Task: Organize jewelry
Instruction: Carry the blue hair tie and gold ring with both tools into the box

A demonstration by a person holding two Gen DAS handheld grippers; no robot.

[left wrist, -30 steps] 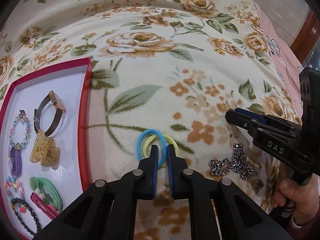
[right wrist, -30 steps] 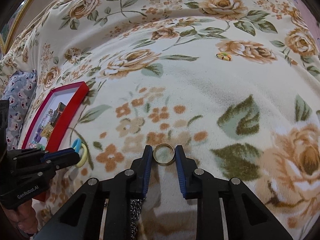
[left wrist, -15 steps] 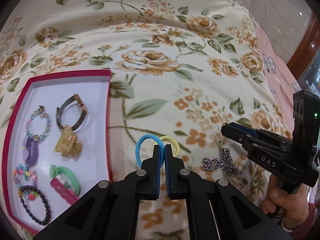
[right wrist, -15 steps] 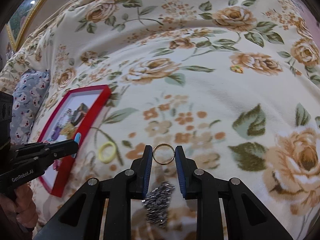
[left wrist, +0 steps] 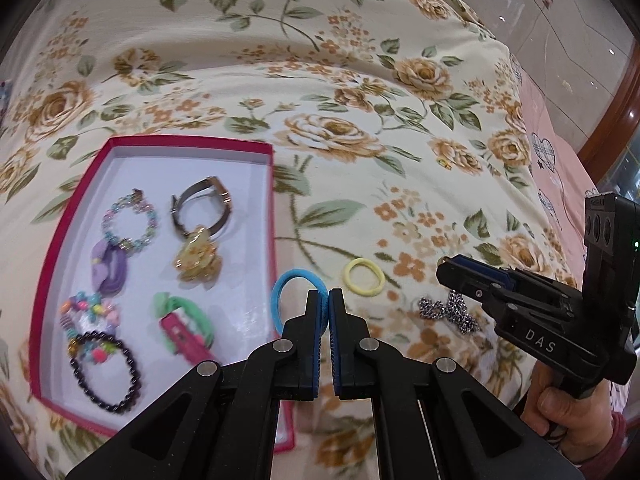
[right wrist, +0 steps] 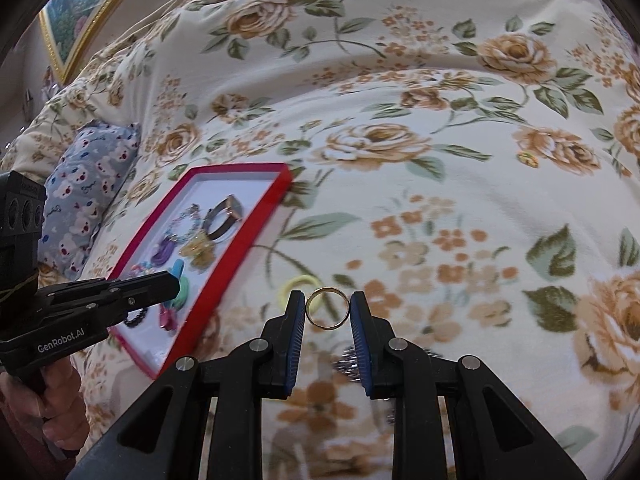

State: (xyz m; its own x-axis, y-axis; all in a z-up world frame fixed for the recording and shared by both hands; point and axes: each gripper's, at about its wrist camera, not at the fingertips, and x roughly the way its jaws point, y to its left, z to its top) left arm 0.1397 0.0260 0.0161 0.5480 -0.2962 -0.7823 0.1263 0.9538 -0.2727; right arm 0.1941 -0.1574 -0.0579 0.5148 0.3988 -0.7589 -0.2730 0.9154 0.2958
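My left gripper (left wrist: 325, 295) is shut on a blue hair tie (left wrist: 285, 292) and holds it above the right rim of the red tray (left wrist: 273, 200). My right gripper (right wrist: 327, 307) is shut on a gold ring (right wrist: 327, 307), lifted above the floral blanket. A yellow hair tie (left wrist: 364, 277) and a silver chain (left wrist: 448, 312) lie on the blanket to the right of the tray. The tray holds several bracelets, a watch and hair clips. The tray also shows in the right wrist view (right wrist: 248, 236).
A small gold ring-like item (right wrist: 528, 159) lies far back on the blanket. A blue patterned pillow (right wrist: 88, 196) is behind the tray on the left. A framed picture (right wrist: 80, 12) stands at the back left.
Both grippers have lifted. The left one has carried the blue hair tie up and left toward the tray, leaving the yellow tie on the blanket. The right one has risen with the gold ring.
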